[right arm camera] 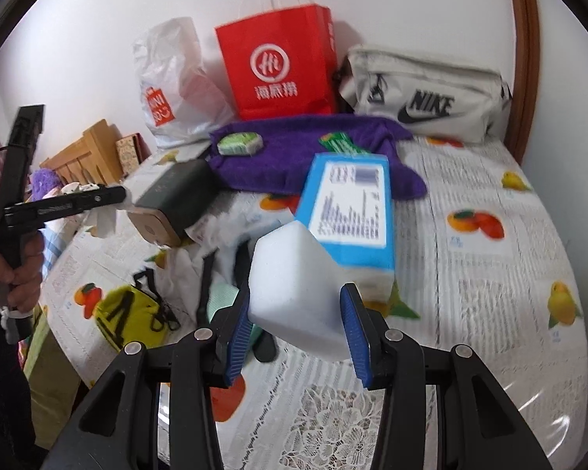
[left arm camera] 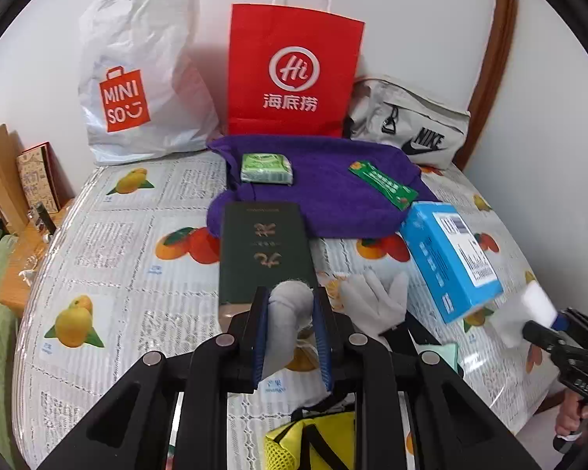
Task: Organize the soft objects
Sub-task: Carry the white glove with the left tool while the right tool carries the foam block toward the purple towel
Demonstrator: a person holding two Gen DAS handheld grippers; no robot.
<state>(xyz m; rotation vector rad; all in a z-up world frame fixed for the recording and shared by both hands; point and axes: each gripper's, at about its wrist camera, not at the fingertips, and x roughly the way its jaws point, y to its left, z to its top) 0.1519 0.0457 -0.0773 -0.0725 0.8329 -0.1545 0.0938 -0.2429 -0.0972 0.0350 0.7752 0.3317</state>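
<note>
**White glove and white sponge, one in each gripper**

White cloth fills the left gripper (left arm camera: 292, 305): its blue pads are closed on a finger of a white glove (left arm camera: 376, 297), and the rest of the glove spreads onto the table (left arm camera: 109, 243) just to the right of the dark green box (left arm camera: 264, 250). That box lies lengthwise near the table's middle, directly ahead of the left gripper, and serves as the landmark below.

Beyond the far end of the green box lies a purple towel (left arm camera: 333, 192). On the towel sit a small green tissue pack (left arm camera: 266, 168) and, further right, a green sachet (left arm camera: 384, 184). Behind the towel, against the wall, stand a white Miniso bag (left arm camera: 137, 78), a red paper bag (left arm camera: 294, 70) and a grey Nike pouch (left arm camera: 411, 121).

Right of the green box, past the glove, a blue carton (left arm camera: 450, 262) lies at an angle. Just past its near end the right gripper (right arm camera: 297, 313) holds a white sponge block (right arm camera: 297, 286) between its blue pads, lifted above the table; the jaws stand fairly wide, the block filling the gap.

Nearer than the green box, at the table's front edge, sits a yellow mesh bag (left arm camera: 313, 442) with black straps. The table wears a fruit-printed cover under clear plastic.
</note>
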